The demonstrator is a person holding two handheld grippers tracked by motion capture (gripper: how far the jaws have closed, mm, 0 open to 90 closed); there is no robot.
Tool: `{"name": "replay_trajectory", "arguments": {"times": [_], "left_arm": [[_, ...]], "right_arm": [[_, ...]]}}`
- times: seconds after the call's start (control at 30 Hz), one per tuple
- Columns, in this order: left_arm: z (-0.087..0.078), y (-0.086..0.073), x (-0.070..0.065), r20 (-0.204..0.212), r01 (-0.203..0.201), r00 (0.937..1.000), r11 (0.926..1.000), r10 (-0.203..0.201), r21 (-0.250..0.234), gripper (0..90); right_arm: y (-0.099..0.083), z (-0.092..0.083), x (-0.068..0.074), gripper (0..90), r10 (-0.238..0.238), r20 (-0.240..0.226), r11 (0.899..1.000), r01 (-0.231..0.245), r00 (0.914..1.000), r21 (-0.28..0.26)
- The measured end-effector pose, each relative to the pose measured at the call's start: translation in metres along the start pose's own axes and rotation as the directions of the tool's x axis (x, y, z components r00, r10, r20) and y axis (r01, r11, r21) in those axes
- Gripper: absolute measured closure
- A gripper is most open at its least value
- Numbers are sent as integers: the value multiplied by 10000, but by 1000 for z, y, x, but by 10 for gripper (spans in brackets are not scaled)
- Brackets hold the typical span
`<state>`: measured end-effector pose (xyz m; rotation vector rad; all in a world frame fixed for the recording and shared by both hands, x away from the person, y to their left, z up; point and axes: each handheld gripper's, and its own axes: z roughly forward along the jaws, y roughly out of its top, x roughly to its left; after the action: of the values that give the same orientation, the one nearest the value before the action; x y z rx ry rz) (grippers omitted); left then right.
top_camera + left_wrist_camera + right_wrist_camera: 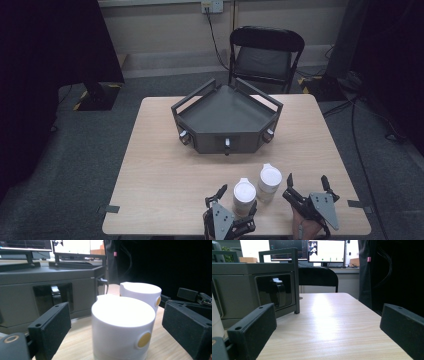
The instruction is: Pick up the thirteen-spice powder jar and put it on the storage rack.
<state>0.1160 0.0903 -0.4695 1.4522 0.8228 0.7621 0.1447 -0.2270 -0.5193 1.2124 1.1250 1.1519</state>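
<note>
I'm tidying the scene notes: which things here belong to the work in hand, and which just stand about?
In the work:
near white cup, between the left gripper jaws, not yet gripped
far white cup
right gripper, open beside it

Standing about:
grey tray unit
folding chair

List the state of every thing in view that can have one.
Near white cup: upright, lidded, between the left hand-held gripper's jaws, not clamped.
Far white cup: upright, lidded, free.
Left hand-held gripper: open.
Right hand-held gripper: open, holding nothing.
Grey tray: on the table, nothing inside.
</note>
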Motion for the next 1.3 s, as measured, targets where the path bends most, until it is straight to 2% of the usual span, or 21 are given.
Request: {"name": "replay_trajectory", "arguments": {"times": [0.13,0.2,0.3,0.57,0.77,0.83,1.3], "left_arm": [[6,-4,-9,-343,-77,9994,9999,81,107,118],[8,-5,-10,-361,-69,9993,9998,76,189,136],[10,-8,-16,-637,-136,9979,9999,140,66,157],[14,-10,-20,-777,-283,9965,9991,306,301,168],[17,-12,-14,-470,-167,9987,9987,190,489,250],[16,-15,-16,-477,-301,9984,9990,317,339,301],[17,-15,-11,-286,-246,9993,9992,256,325,306]], "right_arm": [[0,0,0,0,2,-6,10000,-2,10000,1],[0,0,0,0,1,-5,10000,-1,10000,1],[0,0,0,0,3,-5,10000,-3,10000,8],[0,0,0,0,5,-8,10000,-5,10000,5],[0,0,0,0,10,-11,10000,-10,10000,11],[0,0,0,0,11,-13,10000,-11,10000,14],[0,0,0,0,12,-16,10000,-12,10000,14]]}}
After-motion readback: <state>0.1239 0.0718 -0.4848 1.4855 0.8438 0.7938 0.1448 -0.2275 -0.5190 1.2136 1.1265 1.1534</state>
